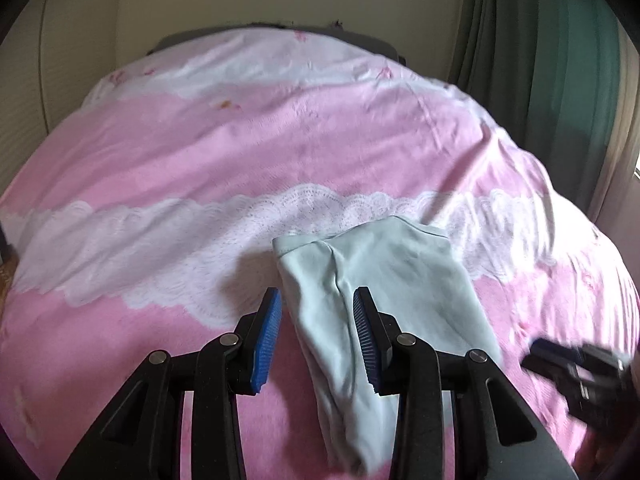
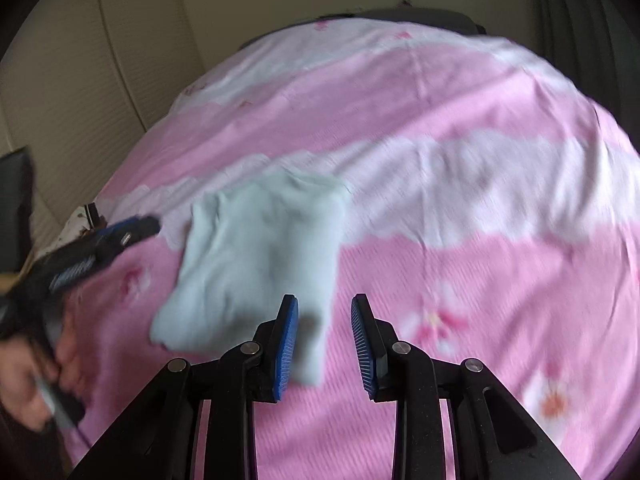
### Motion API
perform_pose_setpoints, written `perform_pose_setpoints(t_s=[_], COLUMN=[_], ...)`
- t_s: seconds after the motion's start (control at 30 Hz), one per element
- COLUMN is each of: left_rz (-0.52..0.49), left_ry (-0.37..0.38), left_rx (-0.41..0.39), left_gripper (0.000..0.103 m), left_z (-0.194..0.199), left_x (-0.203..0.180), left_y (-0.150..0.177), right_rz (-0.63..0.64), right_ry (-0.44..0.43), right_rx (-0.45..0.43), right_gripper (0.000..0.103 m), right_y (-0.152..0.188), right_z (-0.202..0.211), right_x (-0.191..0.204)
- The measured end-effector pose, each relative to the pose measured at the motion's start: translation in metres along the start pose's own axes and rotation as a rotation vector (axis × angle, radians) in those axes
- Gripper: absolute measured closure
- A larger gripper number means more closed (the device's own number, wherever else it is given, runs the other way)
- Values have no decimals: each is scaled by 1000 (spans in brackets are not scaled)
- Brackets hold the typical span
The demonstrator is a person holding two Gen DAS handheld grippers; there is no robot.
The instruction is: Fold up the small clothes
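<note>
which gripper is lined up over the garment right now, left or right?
The left gripper: its open jaws straddle the pale mint garment. The right gripper, also open, sits off the garment's right edge, mostly over pink bedspread.

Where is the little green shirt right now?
The shirt lies on the pink bedspread, across its white lace band, just ahead of the open left gripper.

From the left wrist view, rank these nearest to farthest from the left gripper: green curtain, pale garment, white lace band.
1. Pale garment: directly between and ahead of the left gripper.
2. White lace band: across the bedspread just beyond the garment.
3. Green curtain: far right, past the bed.
</note>
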State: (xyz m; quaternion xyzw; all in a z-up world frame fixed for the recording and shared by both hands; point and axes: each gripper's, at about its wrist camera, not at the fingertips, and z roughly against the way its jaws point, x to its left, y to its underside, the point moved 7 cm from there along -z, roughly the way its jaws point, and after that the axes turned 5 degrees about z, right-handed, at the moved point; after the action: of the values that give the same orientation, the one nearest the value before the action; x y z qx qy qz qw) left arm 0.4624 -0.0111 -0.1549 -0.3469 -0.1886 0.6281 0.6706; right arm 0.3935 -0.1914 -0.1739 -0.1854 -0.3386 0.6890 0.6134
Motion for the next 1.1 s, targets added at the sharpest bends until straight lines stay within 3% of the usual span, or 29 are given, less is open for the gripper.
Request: perform_pose_setpoints(t_s=[0.17, 0.33, 0.5, 0.57, 0.87, 0.93, 0.97, 1.03, 1.1], left_rz=[7, -10, -7, -12, -39, -53, -56, -46, -25], left_ry=[8, -23, -49, -62, -112, -116, -116, -106, -97], left_rx=[45, 65, 68, 67, 52, 35, 28, 16, 17], left_gripper=[72, 96, 97, 97, 97, 93, 89, 71, 71], left_z=[-25, -40, -51, -56, -54, -40, -32, -14, 2], left_x=[5, 10, 18, 19, 17, 13, 11, 9, 6], left_y=[-3, 0, -4, -7, -10, -6, -5, 2, 10], right_rz=[-36, -19, -11, 5, -29, -31, -30, -22, -13], right_ry=[-19, -17, -32, -23, -33, -37, -29, -17, -6], right_rx=[31, 28, 18, 20, 87, 74, 63, 30, -9], right_gripper=[74, 74, 75, 93, 94, 86, 72, 58, 58], right_y=[25, 38, 39, 39, 55, 53, 51, 47, 40], right_z=[-4, -14, -18, -22, -36, -30, -25, -14, -4], right_x=[1, 10, 18, 19, 10, 10, 9, 7, 4])
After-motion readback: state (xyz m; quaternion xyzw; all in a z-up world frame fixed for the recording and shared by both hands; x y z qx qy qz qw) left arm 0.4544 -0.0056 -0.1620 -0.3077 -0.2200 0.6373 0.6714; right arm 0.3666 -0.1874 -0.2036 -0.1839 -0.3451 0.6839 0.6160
